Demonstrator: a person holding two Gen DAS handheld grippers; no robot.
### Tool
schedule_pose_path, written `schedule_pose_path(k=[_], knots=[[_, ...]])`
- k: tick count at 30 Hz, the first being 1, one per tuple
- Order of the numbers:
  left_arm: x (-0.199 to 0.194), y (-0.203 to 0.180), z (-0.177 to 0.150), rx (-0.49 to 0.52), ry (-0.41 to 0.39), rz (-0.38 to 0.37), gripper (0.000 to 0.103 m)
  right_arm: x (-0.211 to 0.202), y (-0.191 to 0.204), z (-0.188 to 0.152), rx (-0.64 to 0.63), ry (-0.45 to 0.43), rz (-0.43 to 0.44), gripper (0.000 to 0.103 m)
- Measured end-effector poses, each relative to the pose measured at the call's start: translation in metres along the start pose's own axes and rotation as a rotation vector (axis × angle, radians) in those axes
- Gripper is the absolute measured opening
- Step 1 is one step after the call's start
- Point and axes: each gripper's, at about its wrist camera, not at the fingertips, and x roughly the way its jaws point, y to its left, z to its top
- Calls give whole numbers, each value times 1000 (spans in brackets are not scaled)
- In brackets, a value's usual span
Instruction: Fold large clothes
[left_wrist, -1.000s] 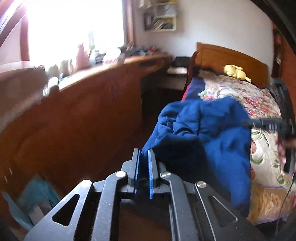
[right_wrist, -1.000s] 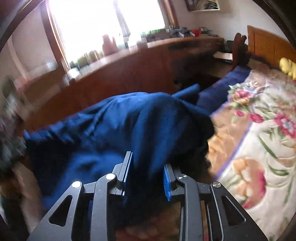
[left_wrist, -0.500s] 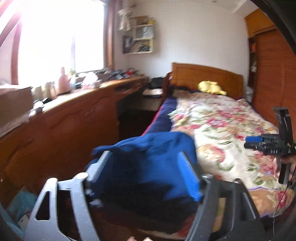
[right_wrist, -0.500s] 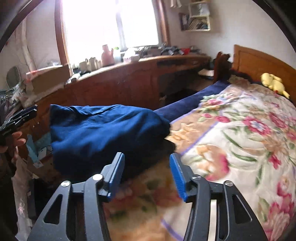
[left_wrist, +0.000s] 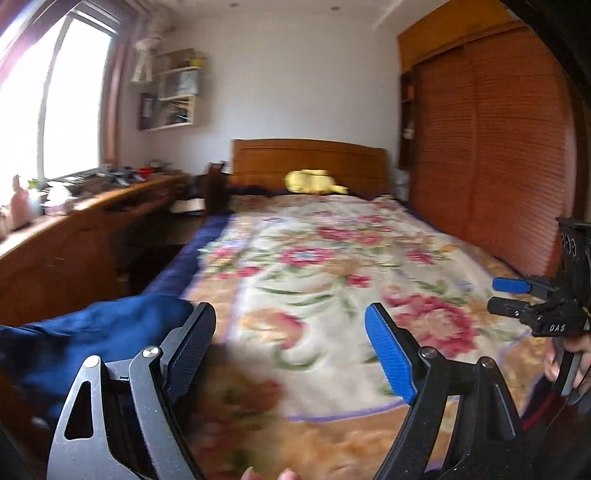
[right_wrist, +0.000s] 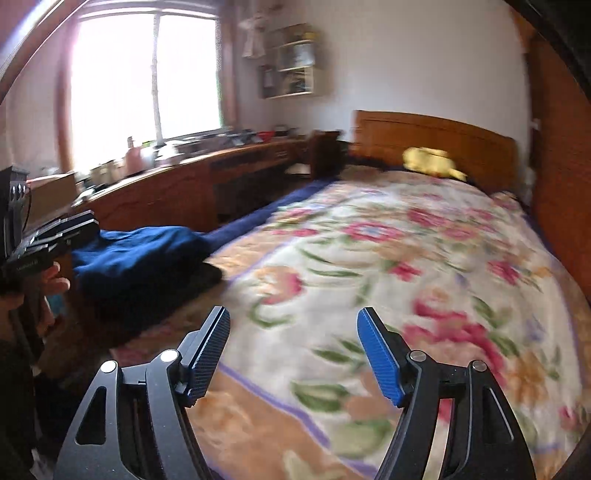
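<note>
Blue garment (right_wrist: 136, 254) now lies bunched at the near-left corner of the bed (right_wrist: 406, 258) — released a second ago. Left tongs (left_wrist: 291, 339) and right tongs (right_wrist: 293, 343) both spread, empty (folding likely finished).

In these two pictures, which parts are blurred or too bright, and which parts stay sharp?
Left wrist view: the window is blown out white; the near floral bedspread smears with motion blur, while the left gripper fingers stay sharp. Right wrist view: window glare again; the bedspread and yellow toy are blurred, the right gripper crisp. Fisheye curvature bends both.
</note>
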Motion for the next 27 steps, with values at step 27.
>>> schedule_pose_path(k=[27], knots=[[26,-164,-35,37,60,-63,84,-73,-6,-83,164,-129,-281,73]])
